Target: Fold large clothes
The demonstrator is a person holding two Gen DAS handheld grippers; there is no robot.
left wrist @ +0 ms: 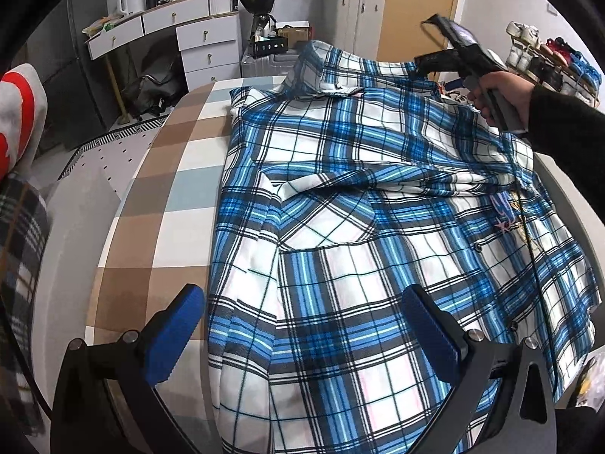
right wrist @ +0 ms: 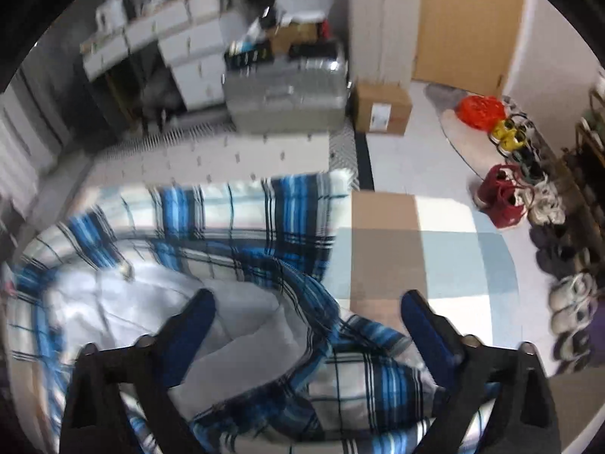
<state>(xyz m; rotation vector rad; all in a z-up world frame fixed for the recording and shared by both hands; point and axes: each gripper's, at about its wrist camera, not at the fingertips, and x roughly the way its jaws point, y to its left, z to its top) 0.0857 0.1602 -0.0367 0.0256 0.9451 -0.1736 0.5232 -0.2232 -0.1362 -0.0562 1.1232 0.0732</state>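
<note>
A large blue-and-white plaid shirt point(left wrist: 340, 204) lies spread on a bed with a brown, white and pale-blue checked sheet point(left wrist: 166, 174); its collar is at the far end and a sleeve is folded across the middle. My left gripper point(left wrist: 302, 299) hovers over the shirt's near part, open, its blue pads point(left wrist: 181, 325) wide apart and gripping nothing. My right gripper point(left wrist: 427, 41), held by a hand in a dark sleeve, is at the shirt's far right shoulder. In the blurred right wrist view the right gripper point(right wrist: 308, 302) is open above rumpled plaid cloth point(right wrist: 363, 370), not pinching it.
Past the bed's far end stand a white drawer desk point(left wrist: 181, 26), a silver suitcase point(right wrist: 283, 98) and a cardboard box point(right wrist: 382, 109). Shoes point(right wrist: 567, 302) and a red bag point(right wrist: 503, 196) line the floor to the right. A plaid cloth point(left wrist: 19, 249) is at the left edge.
</note>
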